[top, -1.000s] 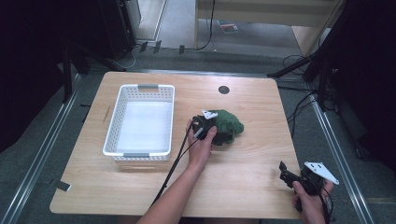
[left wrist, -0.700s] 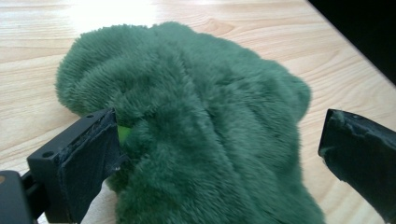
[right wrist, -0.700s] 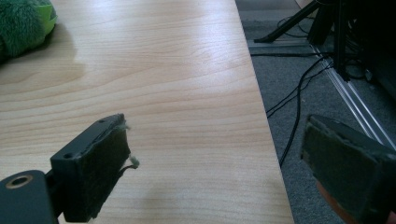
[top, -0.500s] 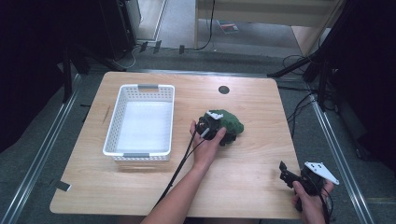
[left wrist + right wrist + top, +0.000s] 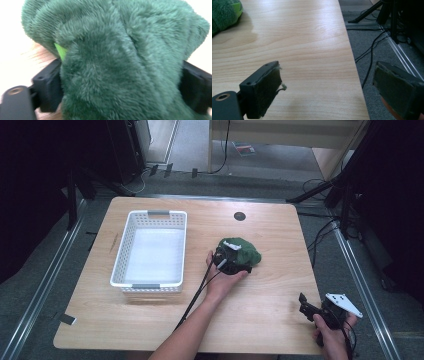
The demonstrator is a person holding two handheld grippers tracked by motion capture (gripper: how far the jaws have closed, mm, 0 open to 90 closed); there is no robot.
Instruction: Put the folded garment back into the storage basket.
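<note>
Step in hand, likely: grasping green plush toy [image 5: 244, 254] at desk [image 5: 270, 225] centre, right of white basket [image 5: 150, 251]. Left gripper [image 5: 120, 82] fingers [image 5: 47, 85] straddle plush, pressed against both sides, apparently clamped on it. Next move probably: lift, carry to basket, empty now. Right gripper [image 5: 329, 87] idle over near right desk corner, fingers wide apart, holding nothing.

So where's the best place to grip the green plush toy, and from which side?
Around its soft bulging middle, coming from the near side as the left gripper does. The green plush toy lies low on the wooden table as a squashy lump with no handle, and the left gripper view shows its fur bunched between both jaws.
</note>
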